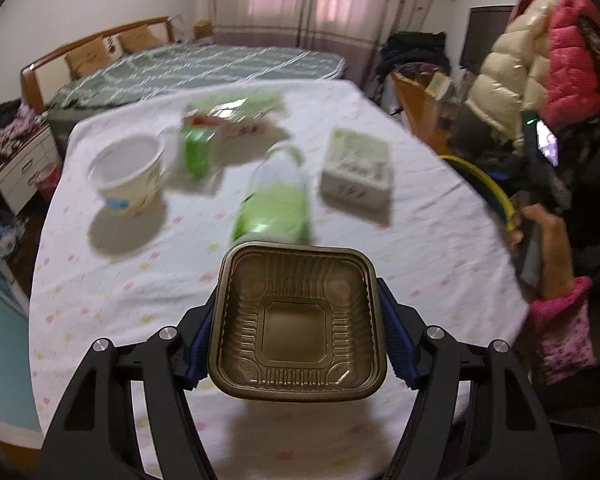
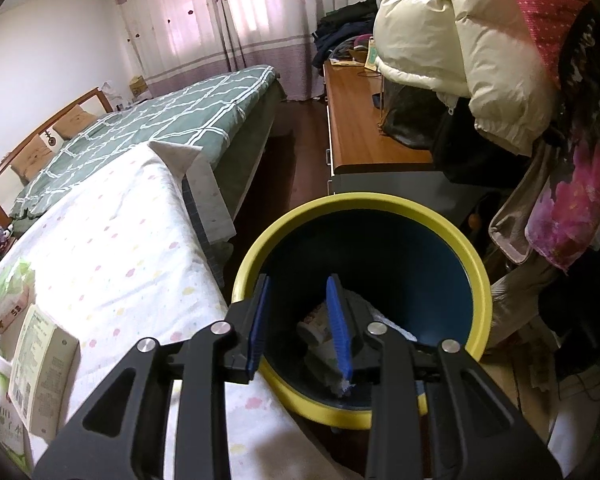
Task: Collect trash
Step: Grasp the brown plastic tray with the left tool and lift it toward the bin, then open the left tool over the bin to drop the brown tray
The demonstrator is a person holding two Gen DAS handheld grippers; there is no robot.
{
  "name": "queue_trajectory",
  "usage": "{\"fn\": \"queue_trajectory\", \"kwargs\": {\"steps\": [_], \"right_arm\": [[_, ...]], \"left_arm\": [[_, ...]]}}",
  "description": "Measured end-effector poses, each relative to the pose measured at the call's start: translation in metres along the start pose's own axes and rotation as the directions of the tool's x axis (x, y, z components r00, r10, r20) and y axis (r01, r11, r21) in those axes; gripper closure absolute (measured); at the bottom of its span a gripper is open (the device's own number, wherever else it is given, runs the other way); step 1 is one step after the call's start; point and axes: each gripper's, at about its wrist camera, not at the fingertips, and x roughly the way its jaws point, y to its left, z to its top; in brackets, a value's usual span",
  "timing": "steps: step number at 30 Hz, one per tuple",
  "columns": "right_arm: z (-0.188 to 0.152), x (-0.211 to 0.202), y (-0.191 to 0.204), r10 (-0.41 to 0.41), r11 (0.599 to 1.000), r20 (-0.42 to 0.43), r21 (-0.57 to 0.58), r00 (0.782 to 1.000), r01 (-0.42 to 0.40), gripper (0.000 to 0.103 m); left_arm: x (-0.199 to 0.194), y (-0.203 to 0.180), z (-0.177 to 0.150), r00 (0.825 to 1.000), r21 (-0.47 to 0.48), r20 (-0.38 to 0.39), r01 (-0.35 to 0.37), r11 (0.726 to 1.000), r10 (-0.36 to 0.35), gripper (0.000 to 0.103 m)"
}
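Holding a brown plastic tray above the bench, the left gripper is clenched on it; the right gripper hangs released over the yellow-rimmed bin.

A square brown ribbed plastic tray sits clamped between my left pads, open side facing me, above the table. Beside the table stands a round yellow-rimmed, dark blue bin, some trash already inside.

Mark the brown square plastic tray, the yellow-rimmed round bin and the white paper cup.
Brown square plastic tray (image 1: 296, 328): left wrist view, on its sunken floor.
Yellow-rimmed round bin (image 2: 380, 204): right wrist view, on the far rim.
White paper cup (image 1: 130, 184): left wrist view, on its outer side wall.
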Motion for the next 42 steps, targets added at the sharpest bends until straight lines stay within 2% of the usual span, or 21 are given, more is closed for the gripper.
{"fn": "queue_trajectory", "kwargs": {"steps": [5,12,18,22,28,35,36,37,39,42], "right_arm": [[0.000,-0.012,-0.018,0.003,1.000,0.018,0.006,1.000,-0.003,0.068],[0.005,-0.029,-0.055,-0.005,1.000,0.051,0.014,0.999,0.005,0.067],[0.008,-0.045,-0.093,-0.014,0.999,0.087,0.040,0.996,0.011,0.062],[0.007,-0.050,-0.117,-0.020,0.998,0.094,0.055,0.995,0.014,0.060],[0.007,-0.051,-0.155,-0.034,0.994,0.094,0.105,0.995,0.024,0.058],[0.008,-0.052,-0.174,-0.056,0.991,0.089,0.126,0.994,0.044,0.057],[0.009,-0.051,-0.175,-0.056,0.991,0.087,0.125,0.995,0.045,0.056],[0.009,-0.051,-0.175,-0.057,0.991,0.084,0.123,0.995,0.046,0.055],[0.009,-0.050,-0.175,-0.055,0.992,0.081,0.119,0.995,0.046,0.055],[0.008,-0.048,-0.172,-0.048,0.993,0.076,0.109,0.996,0.040,0.054]], "left_arm": [[0.003,-0.032,0.025,0.996,0.039,0.025,0.087,0.995,-0.088,0.034],[0.042,-0.083,0.068,0.981,0.068,0.010,0.193,0.979,-0.194,0.034],[0.088,-0.147,0.107,0.965,0.128,-0.032,0.262,0.957,-0.260,0.034],[0.128,-0.195,0.127,0.949,0.150,-0.095,0.313,0.938,-0.301,0.034],[0.179,-0.255,0.143,0.931,0.161,-0.169,0.350,0.923,-0.323,0.034],[0.225,-0.297,0.155,0.929,0.183,-0.215,0.341,0.922,-0.301,0.034],[0.232,-0.301,0.157,0.929,0.179,-0.221,0.338,0.924,-0.297,0.030],[0.236,-0.303,0.158,0.929,0.175,-0.224,0.336,0.925,-0.295,0.020],[0.245,-0.309,0.160,0.931,0.159,-0.223,0.328,0.931,-0.289,0.009],[0.247,-0.308,0.163,0.932,0.132,-0.217,0.321,0.938,-0.289,0.009]]}}
